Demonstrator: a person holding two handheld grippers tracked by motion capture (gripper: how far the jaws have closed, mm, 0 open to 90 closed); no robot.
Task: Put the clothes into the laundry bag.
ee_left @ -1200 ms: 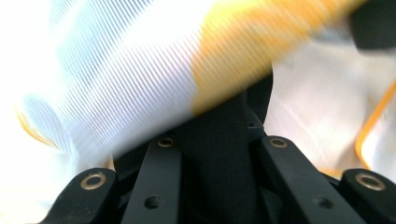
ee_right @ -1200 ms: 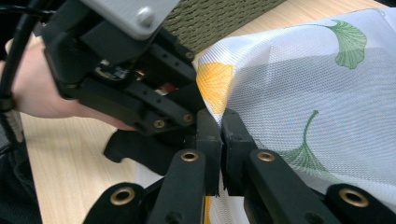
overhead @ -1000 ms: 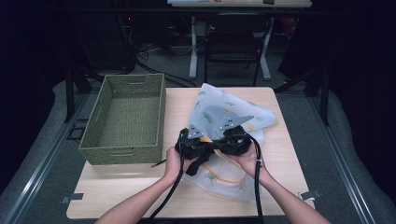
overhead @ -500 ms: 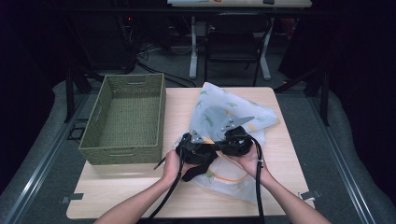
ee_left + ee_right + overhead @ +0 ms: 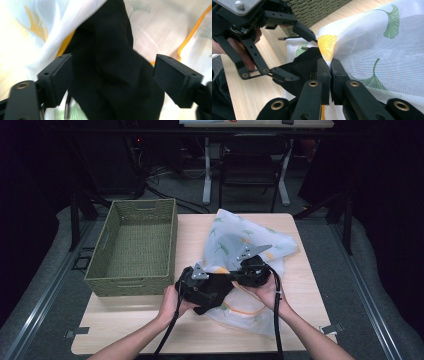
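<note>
Hand-held gripper [image 5: 329, 67] clamped on mesh bag's [image 5: 374, 47] edge

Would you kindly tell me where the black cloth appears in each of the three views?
High view: black cloth at lower centre, between the hands.
Left gripper view: centre, between the open fingers.
Right gripper view: lower left of centre.
Shared landmark: white leaf-print mesh bag around it.

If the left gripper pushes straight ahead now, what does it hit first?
Most likely the black cloth, which lies between the left gripper's open jaws, with the white mesh bag around it. Depth is hard to judge.
</note>
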